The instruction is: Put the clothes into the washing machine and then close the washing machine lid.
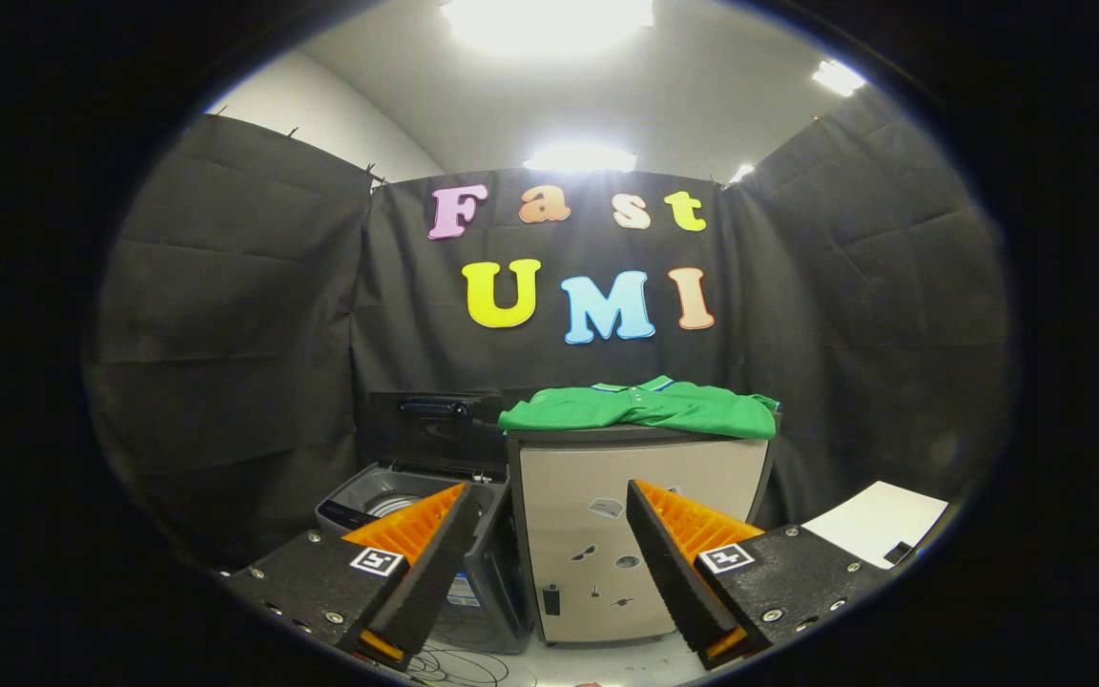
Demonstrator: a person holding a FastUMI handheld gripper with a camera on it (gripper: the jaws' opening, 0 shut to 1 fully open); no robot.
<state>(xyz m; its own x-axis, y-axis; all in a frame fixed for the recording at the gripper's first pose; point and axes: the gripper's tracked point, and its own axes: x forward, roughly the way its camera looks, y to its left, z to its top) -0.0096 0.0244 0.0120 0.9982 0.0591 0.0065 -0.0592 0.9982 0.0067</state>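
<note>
One green shirt [640, 408] lies flat on top of a pale cabinet [640, 534] in the middle of the picture, beyond the claw [549, 553] and higher up, with its long side running left to right. The claw is wide open and holds nothing. Left of the cabinet and lower down, the washing machine [387, 506] has its lid [430, 425] up, and I cannot tell what is inside.

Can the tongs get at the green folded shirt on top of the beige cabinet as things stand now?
Probably yes: the open tongs face the green folded shirt, which lies uncovered on the beige cabinet beyond the fingers, with nothing between.
</note>
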